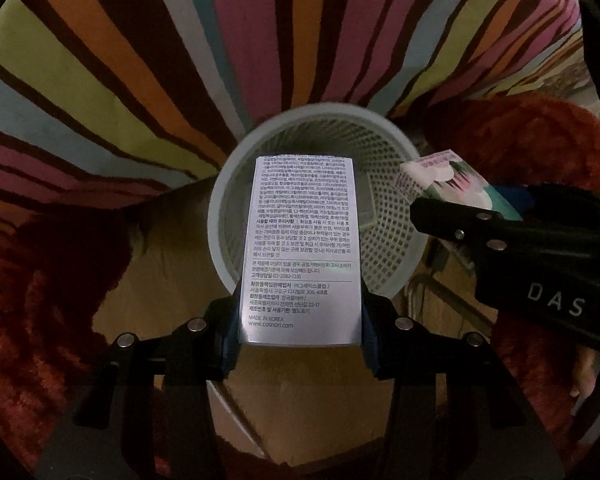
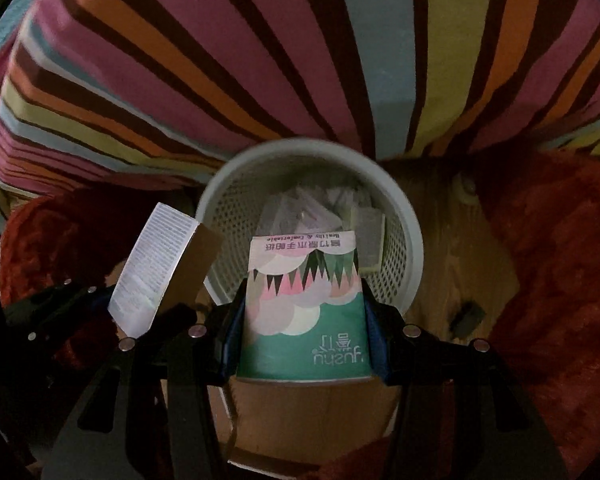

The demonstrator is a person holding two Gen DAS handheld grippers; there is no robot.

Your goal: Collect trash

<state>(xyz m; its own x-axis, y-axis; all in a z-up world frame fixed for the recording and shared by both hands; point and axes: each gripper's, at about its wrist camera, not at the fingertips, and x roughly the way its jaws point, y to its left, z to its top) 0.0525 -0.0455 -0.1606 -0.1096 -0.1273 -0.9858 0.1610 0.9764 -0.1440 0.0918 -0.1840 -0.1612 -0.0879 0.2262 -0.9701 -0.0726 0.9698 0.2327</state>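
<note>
While both grippers point down over the pale perforated waste basket point(image 1: 384, 216), the left gripper point(image 1: 300, 336) clamps a white printed carton point(image 1: 300, 248) between its blue pads, the carton's far end above the basket's near rim. To its right, the right gripper point(image 2: 306, 344) grips a green tissue pack point(image 2: 308, 304), also hanging over the basket's opening. Crumpled wrappers point(image 2: 320, 208) lie inside. Beyond the basket hangs a striped cloth point(image 1: 260, 40); red shaggy fabric point(image 2: 560, 260) flanks the wooden floor point(image 2: 440, 208).

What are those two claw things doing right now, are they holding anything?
Left gripper: closed on a white printed box.
Right gripper: closed on a green tissue pack.
</note>
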